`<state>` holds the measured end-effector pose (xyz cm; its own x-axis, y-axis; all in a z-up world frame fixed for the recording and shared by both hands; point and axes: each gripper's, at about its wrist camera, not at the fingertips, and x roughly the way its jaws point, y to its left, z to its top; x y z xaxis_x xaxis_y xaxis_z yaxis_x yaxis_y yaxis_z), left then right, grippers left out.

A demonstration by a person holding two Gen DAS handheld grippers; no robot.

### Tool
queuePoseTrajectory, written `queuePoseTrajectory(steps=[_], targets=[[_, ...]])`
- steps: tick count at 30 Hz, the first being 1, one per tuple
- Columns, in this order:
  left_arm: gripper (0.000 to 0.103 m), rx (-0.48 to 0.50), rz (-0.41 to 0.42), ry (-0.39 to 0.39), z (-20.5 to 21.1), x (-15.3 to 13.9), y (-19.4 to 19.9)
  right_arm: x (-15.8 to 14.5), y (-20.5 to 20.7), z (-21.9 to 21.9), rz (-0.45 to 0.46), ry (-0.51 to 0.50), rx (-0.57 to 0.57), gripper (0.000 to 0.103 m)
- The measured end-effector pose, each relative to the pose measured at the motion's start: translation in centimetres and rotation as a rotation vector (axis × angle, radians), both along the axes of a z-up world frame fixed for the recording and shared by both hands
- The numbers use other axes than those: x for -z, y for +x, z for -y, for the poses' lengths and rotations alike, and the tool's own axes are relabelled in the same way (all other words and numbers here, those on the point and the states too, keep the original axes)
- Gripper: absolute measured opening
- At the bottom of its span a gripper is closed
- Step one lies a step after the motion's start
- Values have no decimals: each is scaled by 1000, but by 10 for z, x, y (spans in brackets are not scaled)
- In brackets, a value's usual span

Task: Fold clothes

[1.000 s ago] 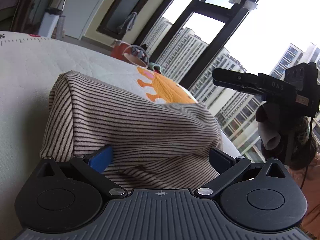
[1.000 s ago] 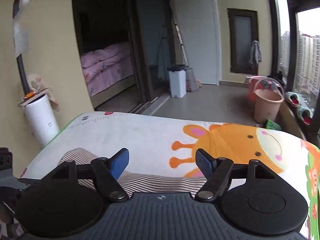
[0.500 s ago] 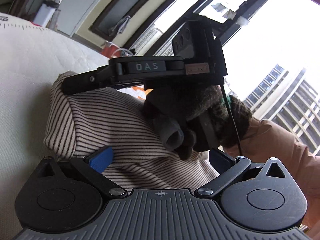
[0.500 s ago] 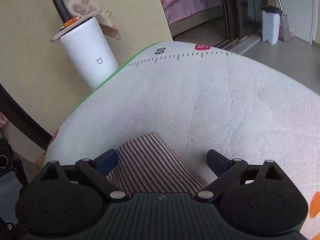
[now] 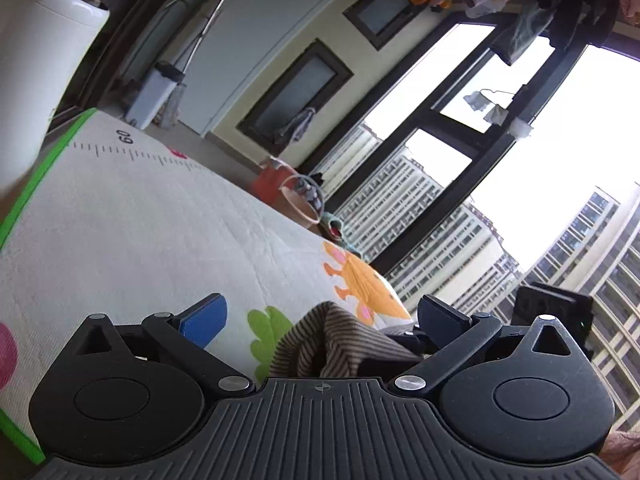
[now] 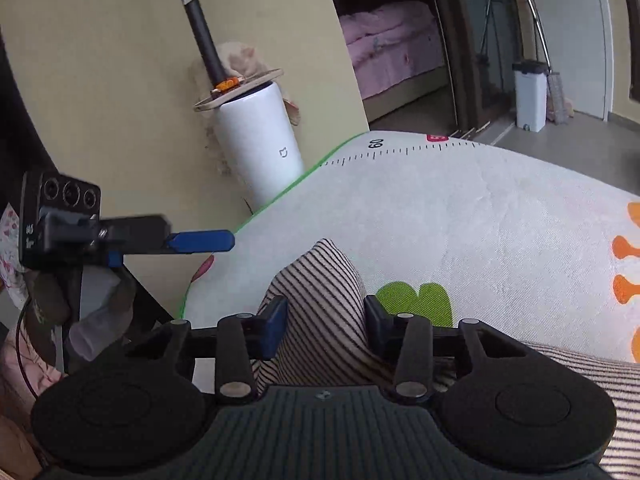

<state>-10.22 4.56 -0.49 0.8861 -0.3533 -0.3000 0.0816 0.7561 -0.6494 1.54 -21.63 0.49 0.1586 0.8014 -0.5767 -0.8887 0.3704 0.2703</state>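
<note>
A brown-and-white striped garment (image 6: 316,280) lies bunched on a white play mat (image 6: 460,208) with a green border. My right gripper (image 6: 326,320) points down at a raised corner of it. Its jaws are closing, and both blue pads press the striped fold between them. My left gripper (image 5: 322,316) stands wide open above the mat (image 5: 140,220). A hump of the garment (image 5: 332,336) rises low between its fingers without touching the pads. In the right wrist view the left gripper's blue fingers (image 6: 200,241) hover level, left of the garment.
A white cylinder (image 6: 260,148) with a dark pole stands against the wall off the mat's left edge. A gloved hand (image 6: 96,320) holds the left gripper. A white bin (image 6: 530,96) is by the doorway. Buckets (image 5: 280,184) sit beyond the mat near tall windows.
My left gripper has drawn back and up from the striped pile, which now shows only low between its fingers. My right gripper swung over to the garment's corner and narrowed onto it.
</note>
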Motion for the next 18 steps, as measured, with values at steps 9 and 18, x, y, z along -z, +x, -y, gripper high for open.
queuePoseTrajectory(steps=[9, 18], targets=[[103, 230, -125, 86, 78, 9, 17, 18, -86, 73, 14, 40, 55, 42], [103, 262, -215, 256, 108, 24, 2, -19, -76, 178, 96, 151, 349, 99]])
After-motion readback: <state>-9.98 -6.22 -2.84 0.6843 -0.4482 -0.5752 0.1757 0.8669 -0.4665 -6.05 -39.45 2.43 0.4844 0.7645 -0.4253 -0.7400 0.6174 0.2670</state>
